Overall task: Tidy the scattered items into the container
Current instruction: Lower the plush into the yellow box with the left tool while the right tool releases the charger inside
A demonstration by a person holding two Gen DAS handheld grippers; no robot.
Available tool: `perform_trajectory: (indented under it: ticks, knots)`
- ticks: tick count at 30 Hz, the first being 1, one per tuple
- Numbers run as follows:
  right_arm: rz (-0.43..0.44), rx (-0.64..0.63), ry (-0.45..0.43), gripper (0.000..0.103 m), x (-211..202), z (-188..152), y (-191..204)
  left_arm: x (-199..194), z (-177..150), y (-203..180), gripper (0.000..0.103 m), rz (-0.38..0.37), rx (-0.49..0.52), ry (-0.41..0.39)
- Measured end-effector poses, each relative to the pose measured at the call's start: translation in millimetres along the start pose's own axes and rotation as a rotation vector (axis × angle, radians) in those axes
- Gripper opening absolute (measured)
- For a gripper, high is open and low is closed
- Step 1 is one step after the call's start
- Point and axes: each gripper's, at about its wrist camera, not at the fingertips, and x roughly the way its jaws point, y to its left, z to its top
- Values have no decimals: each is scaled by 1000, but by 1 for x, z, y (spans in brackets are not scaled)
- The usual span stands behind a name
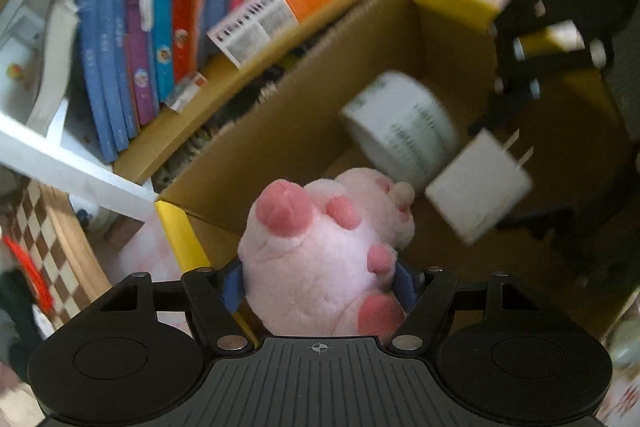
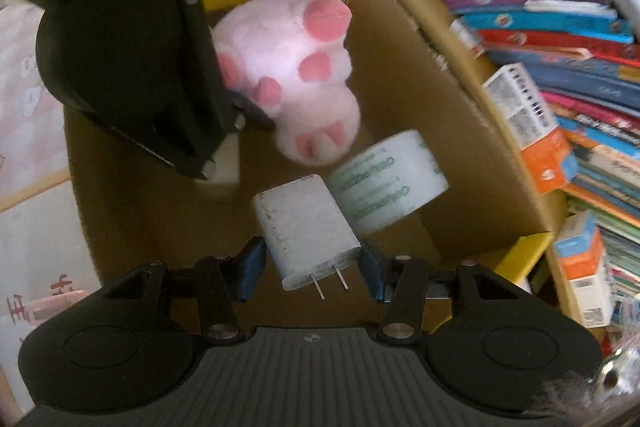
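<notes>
So the left gripper [image 1: 320, 279] is clamped on the pink plush [image 1: 324, 251] over the cardboard box [image 1: 280, 131]; right gripper [image 2: 312, 267] sits apart around the white charger [image 2: 304, 227], tape roll [image 2: 388, 183] at 1 o'clock.

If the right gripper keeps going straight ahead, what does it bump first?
Probably the white charger, which sits between the right gripper's open fingers, with the tape roll just beyond; depth is unclear.

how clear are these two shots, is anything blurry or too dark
Left wrist view: the tape roll and white charger are motion-smeared, the right side is dark, and the pink plush toy stays sharp. Right wrist view: the plush toy and books are soft, the cardboard box floor is dim, and fisheye bending curves the shelf.
</notes>
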Motion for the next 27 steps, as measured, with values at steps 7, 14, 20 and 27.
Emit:
perform_trajectory:
  ticks: [7, 14, 20, 27]
  knots:
    - [26, -33, 55, 49, 20, 4, -2, 13, 6, 3, 71, 23, 4, 22]
    - [50, -32, 70, 49, 30, 5, -3, 26, 12, 3, 72, 16, 6, 41]
    - [61, -3, 65, 49, 31, 5, -7, 29, 11, 2, 76, 4, -5, 40]
    - [59, 35, 39, 52, 27, 7, -9, 22, 9, 2, 80, -2, -11, 22]
